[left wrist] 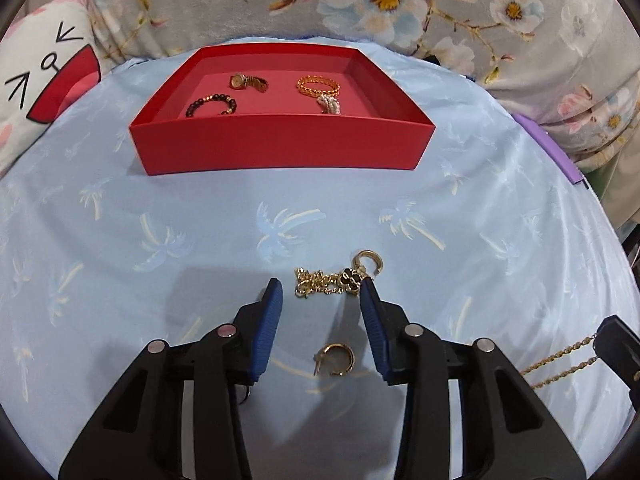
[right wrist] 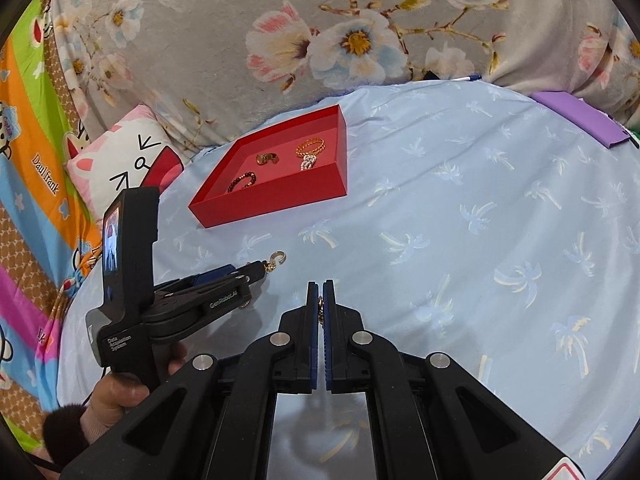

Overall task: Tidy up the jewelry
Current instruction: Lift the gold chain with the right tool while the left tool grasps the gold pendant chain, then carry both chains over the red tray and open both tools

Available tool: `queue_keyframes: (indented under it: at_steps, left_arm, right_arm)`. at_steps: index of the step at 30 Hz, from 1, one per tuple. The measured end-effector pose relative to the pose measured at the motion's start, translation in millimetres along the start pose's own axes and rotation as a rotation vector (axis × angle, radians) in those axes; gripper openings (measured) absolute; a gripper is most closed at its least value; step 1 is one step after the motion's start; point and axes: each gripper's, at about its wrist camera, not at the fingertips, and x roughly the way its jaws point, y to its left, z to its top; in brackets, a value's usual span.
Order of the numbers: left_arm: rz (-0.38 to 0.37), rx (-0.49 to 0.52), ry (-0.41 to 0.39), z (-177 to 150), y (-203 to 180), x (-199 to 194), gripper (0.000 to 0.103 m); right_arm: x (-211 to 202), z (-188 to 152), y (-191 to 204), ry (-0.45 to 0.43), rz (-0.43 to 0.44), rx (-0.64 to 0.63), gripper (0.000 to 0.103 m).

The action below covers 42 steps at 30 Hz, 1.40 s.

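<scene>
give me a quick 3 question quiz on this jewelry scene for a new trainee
1. True or false: the right tongs are shut on a gold rope chain.
2. Multiple choice: what lies on the cloth between the open left tongs? A) the pearl piece B) a gold hoop earring C) the watch
3. Fill in: the red tray already holds ___ pieces of jewelry.

Key
1. True. The blue pads are pressed together with the chain pinched between them.
2. B. The pearl piece and the watch are both in the tray.
3. Four: the watch, the dark bead bracelet, the gold braided bangle and the pearl piece.
</scene>
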Motion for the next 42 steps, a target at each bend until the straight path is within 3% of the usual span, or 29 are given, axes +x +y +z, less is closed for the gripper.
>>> queue_keyframes:
  at_steps: [2,4,6,10,14,31,42]
  left_arm:
    - [0.006,0.013,-0.003,1,-3,2,0.031]
    - [0.001,0.027,-0.002,3,-6,4,0.014]
    - [0.002,0.040,-0.001,4,-8,6,0.005]
    - [-0.011,0.053,-0.010,3,-9,4,0.001]
    - [-0.025,0.039,-0.024,2,-7,-6,0.001]
    - [-0.099,-0.013,-0.160,29,20,-113,0.001]
    - [-0.093,0.057,-0.268,85,19,-167,0.001]
  right_arm:
    - [3,0,-2,0.004,0.004,0.006,0.001]
    - [5,0,-3,0.008,0.008,0.013,0.001]
    - [7,0,-5,0.011,0.010,0.019,0.001]
    - [8,-1,-6,0.014,0.013,0.025,0.001]
    - [4,0,-4,0.006,0.013,0.022,0.001]
    - [-34,20,10,-0.078,0.035,-0.015,0.001]
    - [-42,77,40,-0.160,0.076,-0.096,0.001]
